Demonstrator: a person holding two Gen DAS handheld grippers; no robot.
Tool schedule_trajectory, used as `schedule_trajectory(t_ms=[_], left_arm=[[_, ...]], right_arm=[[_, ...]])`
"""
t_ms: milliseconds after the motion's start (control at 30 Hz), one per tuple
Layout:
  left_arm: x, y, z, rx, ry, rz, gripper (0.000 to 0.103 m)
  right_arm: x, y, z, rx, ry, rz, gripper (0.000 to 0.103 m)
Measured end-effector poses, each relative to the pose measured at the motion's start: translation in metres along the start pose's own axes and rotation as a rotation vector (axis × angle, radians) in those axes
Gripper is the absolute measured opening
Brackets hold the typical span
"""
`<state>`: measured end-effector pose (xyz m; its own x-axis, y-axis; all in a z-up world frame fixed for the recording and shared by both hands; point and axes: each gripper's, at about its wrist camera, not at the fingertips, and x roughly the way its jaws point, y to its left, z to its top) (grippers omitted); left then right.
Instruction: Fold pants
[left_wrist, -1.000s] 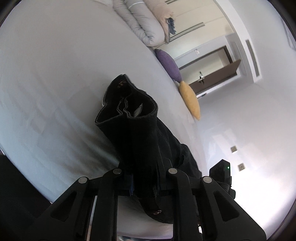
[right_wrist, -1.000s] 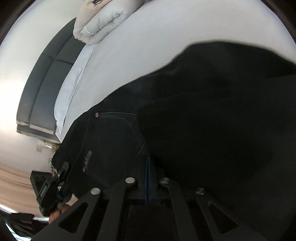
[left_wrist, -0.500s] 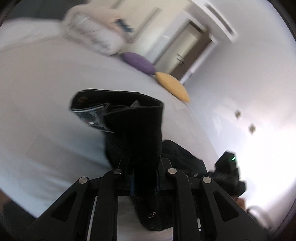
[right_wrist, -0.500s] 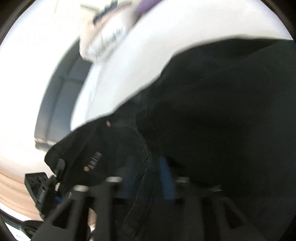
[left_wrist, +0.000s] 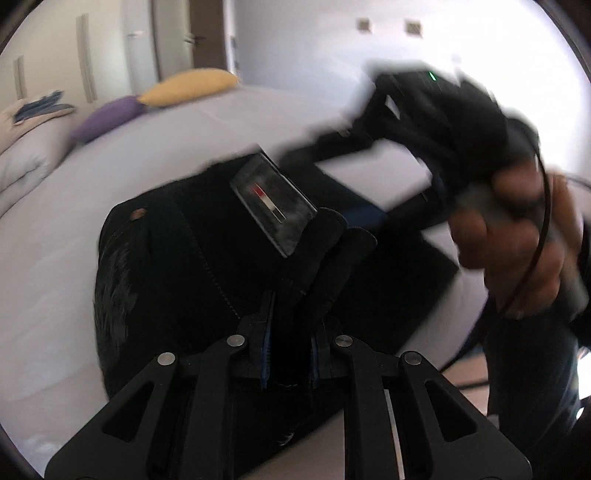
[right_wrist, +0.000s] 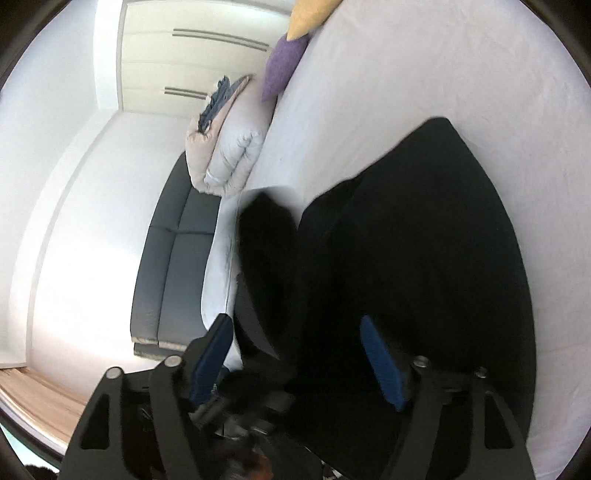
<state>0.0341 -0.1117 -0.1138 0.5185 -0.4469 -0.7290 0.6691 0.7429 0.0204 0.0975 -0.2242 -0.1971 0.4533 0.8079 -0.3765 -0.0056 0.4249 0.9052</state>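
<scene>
Black pants (left_wrist: 177, 266) lie in a folded heap on the white bed (left_wrist: 55, 229), waistband label (left_wrist: 273, 201) facing up. My left gripper (left_wrist: 290, 354) is shut on a fold of the waistband. In the right wrist view the pants (right_wrist: 424, 240) spread flat on the bed sheet (right_wrist: 424, 74). My right gripper (right_wrist: 299, 354) is open over them, blue pads (right_wrist: 380, 362) wide apart, with nothing between. The right gripper (left_wrist: 436, 107) also shows blurred in the left wrist view, held by a hand (left_wrist: 517, 236) above the bed.
A yellow pillow (left_wrist: 188, 86), a purple pillow (left_wrist: 105, 118) and a folded duvet (right_wrist: 229, 151) lie at the head of the bed. A dark sofa (right_wrist: 173, 266) stands beside the bed. Wardrobe doors (right_wrist: 199, 55) line the wall.
My right gripper has opened and let go of the pants, then lifted away. My left gripper has swung round and lowered the waistband onto the heap, still holding it.
</scene>
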Motion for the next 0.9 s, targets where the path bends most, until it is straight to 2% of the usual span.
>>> schedule_trajectory(t_ms=[67,167,267,300,367,500,567,633,733,900], left_arm=[[0.006,-0.012,-0.005,0.035,0.009,0.042,0.014],[0.006,-0.015,-0.001,0.046,0.007,0.051,0.014],[0.003,-0.022,0.002,0.075,-0.005,0.070,0.014],[0.001,-0.023,0.001,0.080,-0.010,0.077,0.014],[0.000,-0.026,0.004,0.080,-0.025,0.080,0.014],[-0.002,-0.029,0.000,0.087,-0.033,0.075,0.014],[-0.003,-0.034,-0.002,0.098,-0.035,0.069,0.014],[-0.004,-0.029,-0.010,0.107,-0.042,0.064,0.014],[-0.010,-0.032,-0.005,0.123,-0.051,0.052,0.014],[-0.002,-0.043,-0.001,0.162,-0.055,0.025,0.014]], right_arm=[[0.004,0.000,-0.002,-0.019,0.031,-0.017,0.075],[0.008,0.000,0.001,-0.040,0.044,-0.048,0.074],[0.016,0.004,0.006,-0.043,0.057,-0.100,0.068],[0.019,0.003,0.008,-0.038,0.067,-0.138,0.063],[0.022,0.002,0.013,-0.030,0.074,-0.161,0.057],[0.018,-0.001,0.015,-0.036,0.067,-0.168,0.025],[0.016,0.004,0.017,-0.069,0.048,-0.177,0.018],[0.016,0.014,0.018,-0.121,0.031,-0.207,0.016],[0.012,0.027,0.023,-0.172,0.015,-0.228,0.016],[-0.006,0.027,0.032,-0.194,-0.002,-0.253,0.016]])
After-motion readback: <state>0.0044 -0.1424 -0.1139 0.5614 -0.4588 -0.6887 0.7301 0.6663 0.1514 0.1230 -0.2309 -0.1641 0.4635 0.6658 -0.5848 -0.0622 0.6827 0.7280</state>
